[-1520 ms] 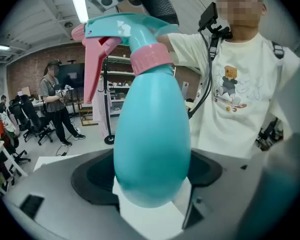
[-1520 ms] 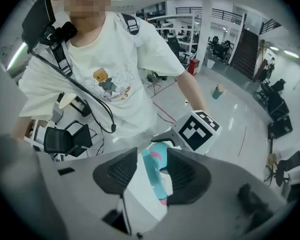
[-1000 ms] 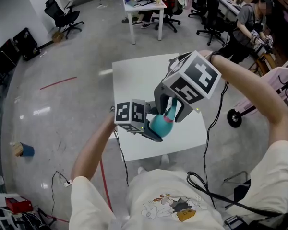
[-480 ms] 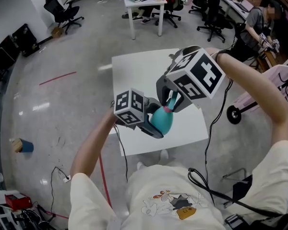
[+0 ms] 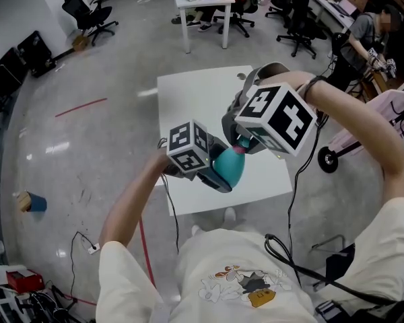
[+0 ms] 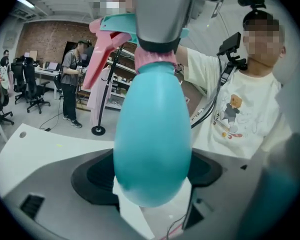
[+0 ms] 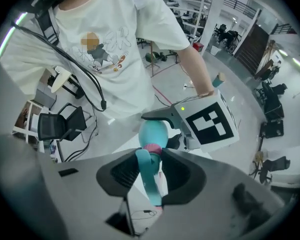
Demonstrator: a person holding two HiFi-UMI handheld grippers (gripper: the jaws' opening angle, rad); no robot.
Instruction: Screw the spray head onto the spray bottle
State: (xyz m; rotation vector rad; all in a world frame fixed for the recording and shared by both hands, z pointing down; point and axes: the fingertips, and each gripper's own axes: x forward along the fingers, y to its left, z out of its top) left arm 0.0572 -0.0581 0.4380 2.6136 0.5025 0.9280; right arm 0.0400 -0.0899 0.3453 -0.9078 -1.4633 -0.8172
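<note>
Left gripper, angled downward behind its black-and-white marker cube, clamps the teal egg-shaped plastic bottle with wide jaws above a white table; right gripper, pointing straight down, has just been closing its jaws on the teal-and-pink spray head atop the bottle.

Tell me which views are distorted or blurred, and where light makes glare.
Head view: sharp, wide-angle bending at the edges, pale glare patches on the floor. Left gripper view: strong fisheye with dark corners; the teal bottle fills the middle, slightly soft. Right gripper view: fisheye too; the spray head is close and soft.
</note>
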